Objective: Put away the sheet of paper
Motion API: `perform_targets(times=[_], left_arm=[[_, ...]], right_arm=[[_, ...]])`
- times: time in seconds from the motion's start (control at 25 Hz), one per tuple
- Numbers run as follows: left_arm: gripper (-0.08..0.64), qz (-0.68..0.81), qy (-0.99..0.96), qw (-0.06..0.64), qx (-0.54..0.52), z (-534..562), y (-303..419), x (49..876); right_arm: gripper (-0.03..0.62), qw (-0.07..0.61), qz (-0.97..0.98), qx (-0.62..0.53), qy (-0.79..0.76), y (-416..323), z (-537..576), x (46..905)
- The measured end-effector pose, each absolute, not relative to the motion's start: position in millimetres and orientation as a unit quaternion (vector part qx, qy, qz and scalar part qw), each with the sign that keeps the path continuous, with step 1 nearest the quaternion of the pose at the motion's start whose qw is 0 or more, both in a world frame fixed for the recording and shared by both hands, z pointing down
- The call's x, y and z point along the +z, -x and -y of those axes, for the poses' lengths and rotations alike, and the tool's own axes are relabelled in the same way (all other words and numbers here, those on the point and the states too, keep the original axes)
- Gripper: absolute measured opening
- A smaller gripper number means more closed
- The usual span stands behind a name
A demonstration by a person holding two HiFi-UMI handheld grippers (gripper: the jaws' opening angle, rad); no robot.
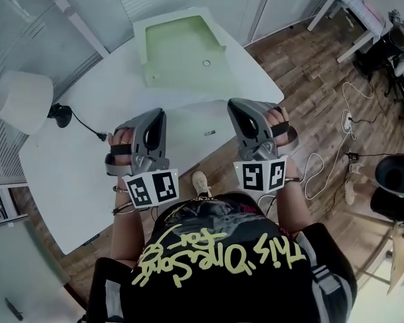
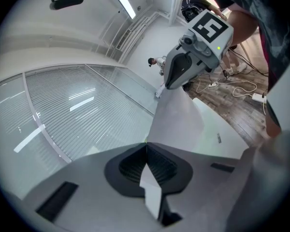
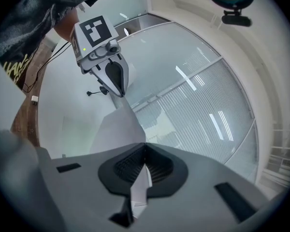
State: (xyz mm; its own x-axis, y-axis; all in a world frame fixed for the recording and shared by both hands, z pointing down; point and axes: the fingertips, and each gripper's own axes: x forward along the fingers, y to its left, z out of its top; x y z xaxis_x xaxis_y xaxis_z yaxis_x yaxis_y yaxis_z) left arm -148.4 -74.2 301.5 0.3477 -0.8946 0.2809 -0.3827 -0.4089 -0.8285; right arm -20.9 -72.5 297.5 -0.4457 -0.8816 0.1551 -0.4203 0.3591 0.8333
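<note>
A white sheet of paper [image 1: 196, 121] hangs stretched between my two grippers above the near edge of the white table [image 1: 74, 173]. My left gripper [image 1: 157, 117] is shut on the sheet's left edge, and my right gripper [image 1: 236, 109] is shut on its right edge. In the left gripper view the paper [image 2: 176, 122] runs from the closed jaws up to the right gripper [image 2: 170, 85]. The right gripper view shows the sheet [image 3: 117, 127] reaching from its jaws to the left gripper [image 3: 120, 92]. A pale green folder [image 1: 178, 46] lies open at the table's far side.
A white lamp [image 1: 23, 99] with a black cord stands at the table's left. Cables and a power strip [image 1: 347, 120] lie on the wooden floor to the right, by a black chair [image 1: 397, 180]. Glass walls with blinds stand behind the table.
</note>
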Motion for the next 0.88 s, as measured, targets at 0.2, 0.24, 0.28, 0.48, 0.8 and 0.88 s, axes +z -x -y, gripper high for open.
perform_targets(times=[0.2,0.24,0.28,0.48,0.8,0.88], left_arm=[[0.006,-0.426,0.749,0.336,-0.38,80.8,155.4,303.4],[0.006,-0.426,0.749,0.336,-0.381,82.8,156.4,303.4],[0.006,-0.426,0.749,0.336,-0.381,84.7,157.1,303.5],[0.006,-0.432,0.746,0.329,-0.385,91.9,158.3,307.3],[0.006,-0.455,0.733,0.312,-0.398,112.6,149.8,306.2],[0.006,-0.463,0.729,0.309,-0.399,120.8,148.4,305.3]], right_arm=[[0.008,0.309,0.763,-0.376,-0.425,28.0,81.0,298.8],[0.008,0.309,0.763,-0.377,-0.425,29.1,83.5,298.5],[0.008,0.309,0.763,-0.377,-0.425,30.0,86.0,298.6],[0.008,0.308,0.768,-0.379,-0.414,31.4,95.5,301.1],[0.008,0.3,0.781,-0.389,-0.385,23.3,122.4,299.8],[0.008,0.299,0.783,-0.396,-0.375,21.9,132.7,298.4]])
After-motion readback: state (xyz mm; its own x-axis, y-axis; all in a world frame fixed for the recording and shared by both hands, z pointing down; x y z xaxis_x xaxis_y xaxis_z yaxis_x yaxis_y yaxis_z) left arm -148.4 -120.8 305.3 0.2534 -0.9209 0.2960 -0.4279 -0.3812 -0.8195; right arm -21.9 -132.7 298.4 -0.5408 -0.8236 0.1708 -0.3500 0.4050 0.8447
